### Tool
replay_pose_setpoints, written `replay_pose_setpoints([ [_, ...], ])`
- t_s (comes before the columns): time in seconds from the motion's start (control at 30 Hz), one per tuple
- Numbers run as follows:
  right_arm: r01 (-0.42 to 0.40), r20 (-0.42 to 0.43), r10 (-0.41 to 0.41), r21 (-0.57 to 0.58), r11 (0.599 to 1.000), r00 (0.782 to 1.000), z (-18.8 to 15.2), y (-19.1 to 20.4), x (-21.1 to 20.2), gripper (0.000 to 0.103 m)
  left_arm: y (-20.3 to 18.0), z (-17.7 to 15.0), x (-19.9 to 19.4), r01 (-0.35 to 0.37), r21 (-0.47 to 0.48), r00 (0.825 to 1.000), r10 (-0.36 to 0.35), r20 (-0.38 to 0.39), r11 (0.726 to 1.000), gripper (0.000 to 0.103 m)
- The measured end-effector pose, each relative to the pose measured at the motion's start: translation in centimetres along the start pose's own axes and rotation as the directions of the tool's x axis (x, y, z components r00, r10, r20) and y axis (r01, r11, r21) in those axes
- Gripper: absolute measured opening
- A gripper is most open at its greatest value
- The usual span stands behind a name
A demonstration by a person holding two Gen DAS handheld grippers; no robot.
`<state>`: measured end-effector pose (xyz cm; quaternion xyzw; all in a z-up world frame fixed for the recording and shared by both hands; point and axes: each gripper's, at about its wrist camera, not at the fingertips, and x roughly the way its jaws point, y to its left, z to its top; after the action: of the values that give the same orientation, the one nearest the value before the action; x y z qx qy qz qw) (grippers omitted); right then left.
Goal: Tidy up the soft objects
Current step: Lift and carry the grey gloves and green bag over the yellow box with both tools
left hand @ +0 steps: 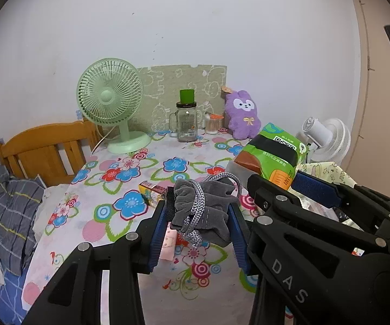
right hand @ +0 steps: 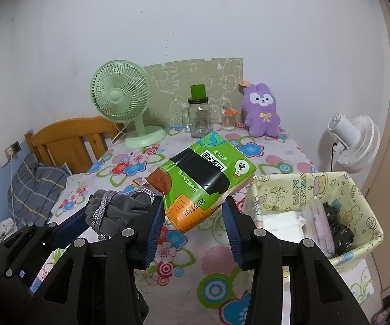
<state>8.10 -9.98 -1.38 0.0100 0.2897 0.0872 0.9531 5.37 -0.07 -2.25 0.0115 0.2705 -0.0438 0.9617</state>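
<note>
My left gripper (left hand: 199, 211) is shut on a grey velvet drawstring pouch (left hand: 211, 208), held above the flowered tablecloth (left hand: 119, 216); its grey cord hangs down in front. My right gripper (right hand: 193, 211) is shut on a green and orange tissue pack (right hand: 203, 178), also lifted off the table. In the right wrist view the pouch (right hand: 113, 208) and the left gripper sit just to the left of the pack. In the left wrist view the pack (left hand: 273, 157) shows at the right, behind the right gripper's black body. A purple plush rabbit (right hand: 261, 111) leans at the back of the table.
A yellow printed box (right hand: 357, 189) with white and black items inside stands at the table's right. At the back are a green fan (right hand: 124, 103), a glass jar (right hand: 199, 119) and a small cotton-swab jar (right hand: 228, 120). A small yellow carton (left hand: 151, 192) lies on the cloth. A white fan (right hand: 354, 140) stands at the right, a wooden bed frame (left hand: 46, 149) at the left.
</note>
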Motion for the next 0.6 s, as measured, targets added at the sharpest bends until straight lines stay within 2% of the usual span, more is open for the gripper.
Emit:
replay_pose_setpoints([
  [0.6, 0.047, 0.036, -0.047, 0.013, 0.999, 0.998, 1.4, -3.9, -1.0, 0.047, -4.2, 2.0, 1.0, 0.047, 0.042, 0.998, -0.048, 0.028, 0.998, 0.045],
])
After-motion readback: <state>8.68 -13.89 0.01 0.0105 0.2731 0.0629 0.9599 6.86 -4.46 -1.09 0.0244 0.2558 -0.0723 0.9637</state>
